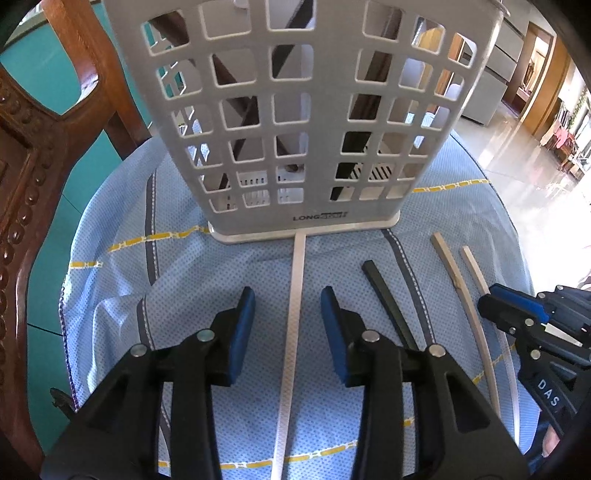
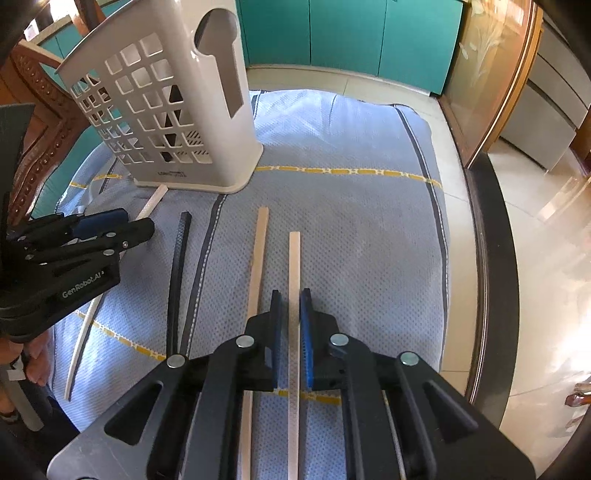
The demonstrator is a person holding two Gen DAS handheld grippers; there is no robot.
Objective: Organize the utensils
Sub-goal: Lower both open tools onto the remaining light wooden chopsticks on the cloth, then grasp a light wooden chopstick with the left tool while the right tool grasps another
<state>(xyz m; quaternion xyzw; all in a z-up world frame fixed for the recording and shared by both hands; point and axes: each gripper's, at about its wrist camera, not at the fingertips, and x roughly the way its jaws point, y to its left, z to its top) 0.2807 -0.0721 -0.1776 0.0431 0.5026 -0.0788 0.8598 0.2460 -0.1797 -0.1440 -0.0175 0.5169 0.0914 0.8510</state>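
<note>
A white perforated utensil holder [image 1: 332, 110] stands upright on the blue cloth, with dark sticks showing through its holes. A white chopstick [image 1: 295, 332] lies flat from the holder's base toward me. My left gripper [image 1: 287, 295] is open astride it, both pads well clear. To its right lie a black chopstick [image 1: 388, 302] and a beige one [image 1: 465, 295]. In the right wrist view, my right gripper [image 2: 290, 293] straddles a pale chopstick [image 2: 294, 258] lying on the cloth. Its jaws stand narrow, with a thin gap at the left pad. The beige chopstick [image 2: 258, 251] lies just left of it.
The blue cloth [image 2: 369, 240] covers a round table whose dark rim [image 2: 491, 258] curves along the right. A carved wooden chair [image 1: 33, 184] stands close on the left behind the holder [image 2: 221, 155]. Teal cabinets [image 2: 351, 33] line the far wall. My left gripper [image 2: 136, 221] hovers by the black chopstick [image 2: 177, 266].
</note>
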